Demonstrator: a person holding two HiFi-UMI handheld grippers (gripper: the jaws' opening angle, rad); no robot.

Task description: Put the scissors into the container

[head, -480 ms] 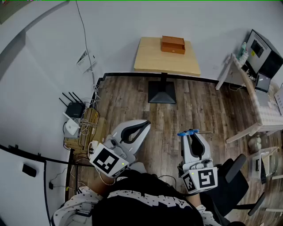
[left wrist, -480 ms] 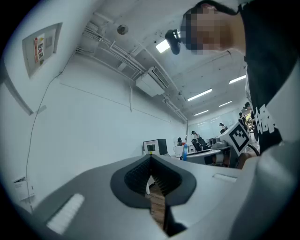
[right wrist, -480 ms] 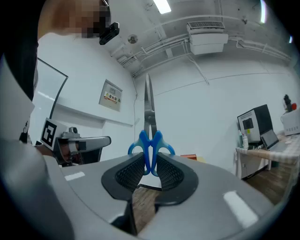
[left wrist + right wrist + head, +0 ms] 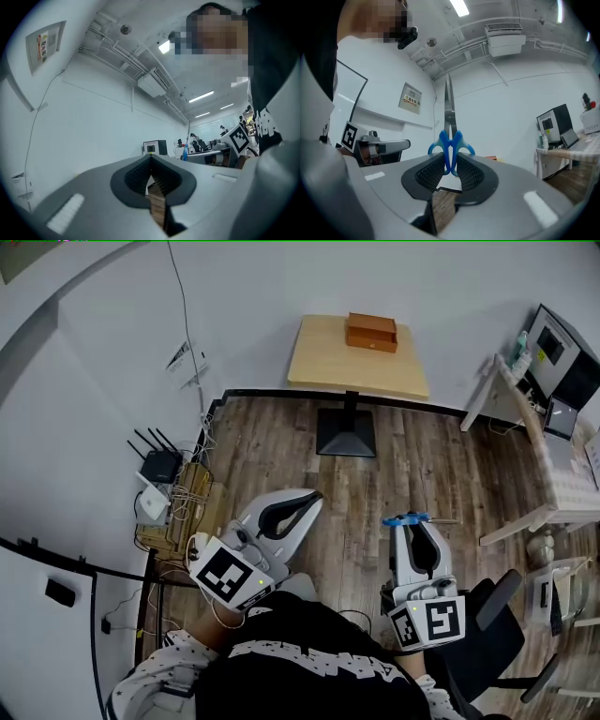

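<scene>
Right gripper [image 4: 451, 161] is clamped on the handles of the blue-handled scissors [image 4: 450, 140], with the blades projecting beyond its jaw tips. Left gripper [image 4: 151, 159], jaws together, holds nothing. The container [image 4: 371, 332] sits on the table [image 4: 328, 367], well ahead of both grippers.

The scissors [image 4: 405, 519] are being gripped by their blue handles at the tips of the right gripper [image 4: 412, 527], the blades being pointed to the picture's right above the plank floor [image 4: 281, 442]. The left gripper [image 4: 306, 502] is being held well apart from it, angled up and to the right. The brown container [image 4: 371, 332] is being borne by a light wooden table [image 4: 328, 362] at the far wall, well apart from both grippers.
</scene>
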